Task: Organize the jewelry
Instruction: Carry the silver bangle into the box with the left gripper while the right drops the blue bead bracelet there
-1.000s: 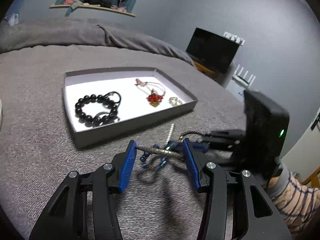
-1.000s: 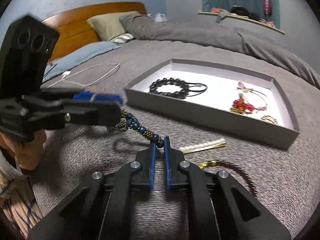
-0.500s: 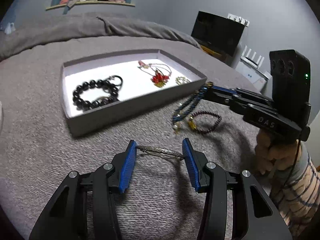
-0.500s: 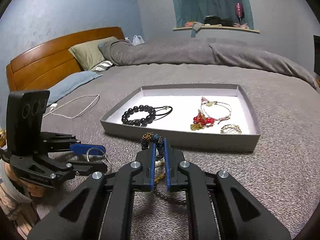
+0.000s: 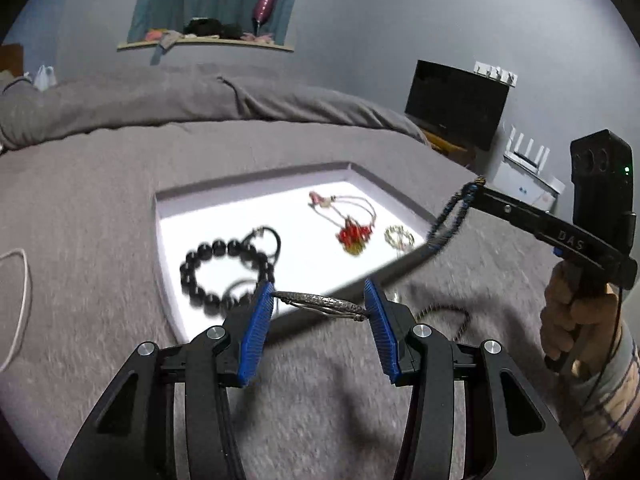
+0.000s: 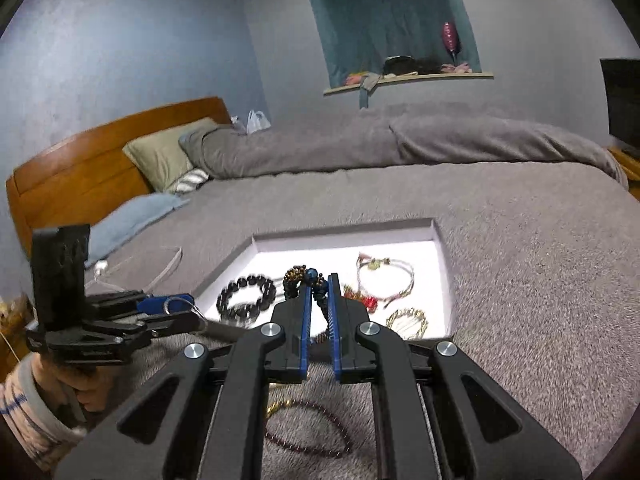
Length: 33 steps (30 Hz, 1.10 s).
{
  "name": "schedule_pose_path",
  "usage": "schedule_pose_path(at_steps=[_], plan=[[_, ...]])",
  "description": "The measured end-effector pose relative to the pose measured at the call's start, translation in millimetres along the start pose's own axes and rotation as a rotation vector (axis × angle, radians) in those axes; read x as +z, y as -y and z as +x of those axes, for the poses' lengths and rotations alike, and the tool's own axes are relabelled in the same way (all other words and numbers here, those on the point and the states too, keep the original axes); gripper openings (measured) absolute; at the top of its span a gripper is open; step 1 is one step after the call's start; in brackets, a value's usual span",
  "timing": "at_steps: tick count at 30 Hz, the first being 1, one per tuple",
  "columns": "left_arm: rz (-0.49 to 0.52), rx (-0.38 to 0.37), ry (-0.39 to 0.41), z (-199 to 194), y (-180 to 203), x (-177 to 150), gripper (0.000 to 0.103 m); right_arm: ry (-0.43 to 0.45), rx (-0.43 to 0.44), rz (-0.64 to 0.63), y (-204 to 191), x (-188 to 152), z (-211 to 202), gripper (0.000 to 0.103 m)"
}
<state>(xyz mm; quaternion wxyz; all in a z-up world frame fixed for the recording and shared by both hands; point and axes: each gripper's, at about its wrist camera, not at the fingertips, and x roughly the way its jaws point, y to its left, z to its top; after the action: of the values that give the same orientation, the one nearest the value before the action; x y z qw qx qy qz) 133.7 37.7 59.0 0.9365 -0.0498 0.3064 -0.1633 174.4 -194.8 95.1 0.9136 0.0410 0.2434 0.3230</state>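
Observation:
My left gripper (image 5: 319,302) is shut on a silver bangle (image 5: 320,303), held across its blue pads above the near wall of the grey tray (image 5: 256,179). My right gripper (image 6: 319,280) is shut on a blue and gold beaded bracelet (image 6: 306,278), which hangs over the tray's right edge in the left wrist view (image 5: 450,222). Inside the tray (image 6: 344,230) lie a black bead bracelet (image 5: 224,270), a red charm bracelet (image 5: 352,224) and a small gold ring piece (image 5: 399,236). A dark red bead bracelet (image 6: 316,428) lies on the bedspread below my right gripper.
The tray sits on a grey bedspread (image 5: 80,208). A white cable (image 6: 160,268) lies on the bed to the left. Pillows and a wooden headboard (image 6: 80,160) are at the far left. A dark screen (image 5: 456,104) stands beyond the bed's right side.
Both grippers have lifted and moved toward the tray. The left one now holds the bangle over the tray's near wall; the right one carries the blue bracelet over the tray.

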Motion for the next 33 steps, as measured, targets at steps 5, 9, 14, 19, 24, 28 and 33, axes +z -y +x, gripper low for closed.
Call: schedule_pose_path(at_steps=[5,9,14,19,24,28,33], plan=[[-0.014,0.020,0.010,19,-3,16,0.049,0.005,0.031,0.059,17,8,10,0.008],[-0.009,0.025,0.005,35,0,24,0.049,-0.015,0.047,0.084,21,9,25,0.008],[-0.028,0.024,-0.017,50,-2,26,0.049,-0.082,0.052,0.083,15,1,53,0.008],[-0.028,0.020,-0.086,65,-3,20,0.049,-0.180,0.004,0.082,15,-12,78,0.008],[-0.019,0.035,-0.089,64,-2,17,0.059,-0.202,-0.048,0.074,21,-16,78,0.008],[0.015,0.051,-0.088,58,1,14,0.068,-0.219,-0.072,0.068,26,-19,77,0.008],[0.034,0.061,-0.090,47,1,8,0.071,-0.220,-0.106,0.045,28,-19,69,0.014]])
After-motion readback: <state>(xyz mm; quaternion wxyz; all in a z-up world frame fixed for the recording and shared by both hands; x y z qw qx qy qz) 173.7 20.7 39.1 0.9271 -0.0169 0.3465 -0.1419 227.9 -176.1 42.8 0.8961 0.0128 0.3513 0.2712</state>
